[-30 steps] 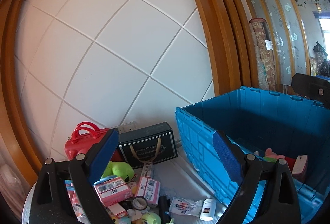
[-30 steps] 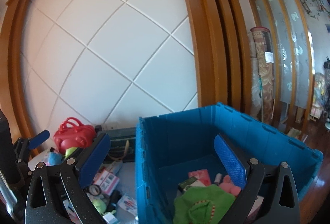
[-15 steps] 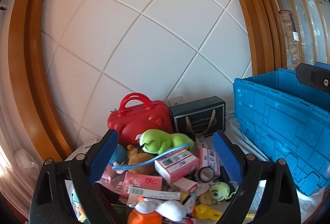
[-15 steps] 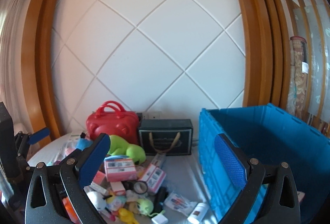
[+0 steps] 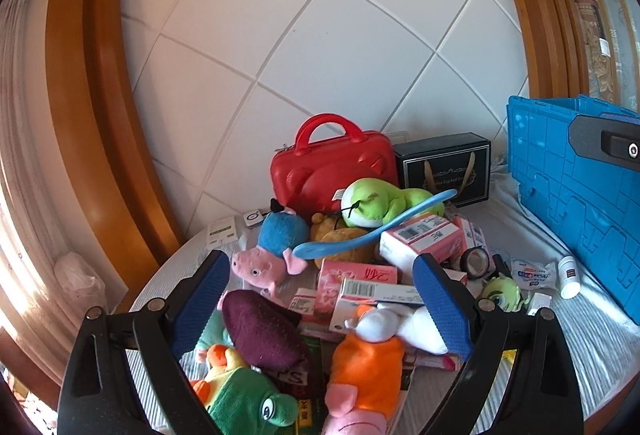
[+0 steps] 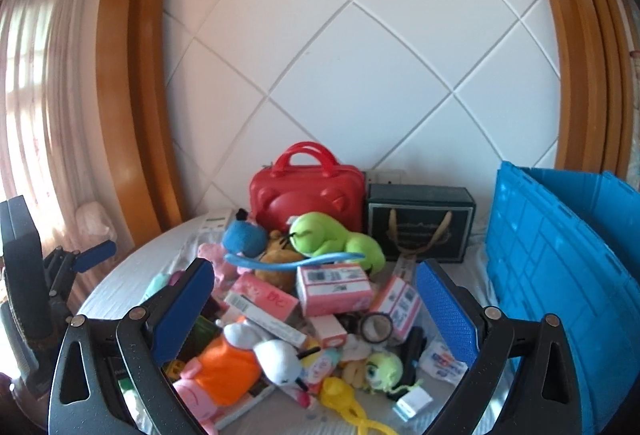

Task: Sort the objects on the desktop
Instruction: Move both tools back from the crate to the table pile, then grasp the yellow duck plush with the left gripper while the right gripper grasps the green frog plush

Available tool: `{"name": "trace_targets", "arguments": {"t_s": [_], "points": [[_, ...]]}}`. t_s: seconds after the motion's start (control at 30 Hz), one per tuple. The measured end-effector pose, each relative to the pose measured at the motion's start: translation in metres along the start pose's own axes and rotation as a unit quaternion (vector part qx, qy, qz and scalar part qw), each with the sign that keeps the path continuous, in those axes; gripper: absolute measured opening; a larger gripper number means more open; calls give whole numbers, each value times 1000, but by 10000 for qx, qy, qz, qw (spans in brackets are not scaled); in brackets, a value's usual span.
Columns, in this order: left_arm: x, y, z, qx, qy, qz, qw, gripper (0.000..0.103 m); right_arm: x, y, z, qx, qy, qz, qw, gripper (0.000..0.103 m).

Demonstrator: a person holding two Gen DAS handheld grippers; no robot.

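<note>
We note both claws spread wide and carrying nothing: the left claw [image 5: 322,301] hangs over the near toys, the right claw [image 6: 314,301] over the boxes at the middle of the pile [image 6: 304,299]. Main risk, in our judgement: the heap is interlocked, so closing on one item may drag a neighbour; the blue hanger [image 5: 372,235] lies across the green plush [image 5: 372,205] and the pink box [image 5: 420,241] and could snag. The pile sits on the surface directly ahead of both claws; the blue crate [image 6: 560,275] stands to its right, well apart.

Barcodes show on the pink boxes [image 5: 420,241]; their lettering is too blurred to read.
</note>
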State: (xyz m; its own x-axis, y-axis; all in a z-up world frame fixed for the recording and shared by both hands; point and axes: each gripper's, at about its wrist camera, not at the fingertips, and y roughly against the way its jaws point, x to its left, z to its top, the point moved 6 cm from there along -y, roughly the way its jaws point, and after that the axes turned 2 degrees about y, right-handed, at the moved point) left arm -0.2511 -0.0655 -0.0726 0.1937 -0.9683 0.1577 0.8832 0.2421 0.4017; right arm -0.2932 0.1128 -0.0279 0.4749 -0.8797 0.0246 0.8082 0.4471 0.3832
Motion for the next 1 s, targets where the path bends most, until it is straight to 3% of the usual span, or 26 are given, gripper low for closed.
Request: {"name": "trace_targets", "arguments": {"t_s": [0.3,0.47,0.63,0.77,0.87,1.0], "points": [[37,20,-66,239,275,506,9981,94,44,-18,-44,457,490,700,9953,102],[58,25,-96,560,273,572,9964,94,76,-16,-67,742,439,1013,9911,102],[91,35,-110,489,237,344,9979,94,124,-7,-69,717,635,869,9916,102],[131,39,-126,569,-129,78,9983,94,166,-8,-80,734,510,616,9941,102],[162,44,-138,517,-250,-264,9980,94,192,-12,-100,958,167,392,9945,102],[190,32,-155,760,-323,-460,9955,94,222,-16,-124,1302,-68,184,9913,102]]}}
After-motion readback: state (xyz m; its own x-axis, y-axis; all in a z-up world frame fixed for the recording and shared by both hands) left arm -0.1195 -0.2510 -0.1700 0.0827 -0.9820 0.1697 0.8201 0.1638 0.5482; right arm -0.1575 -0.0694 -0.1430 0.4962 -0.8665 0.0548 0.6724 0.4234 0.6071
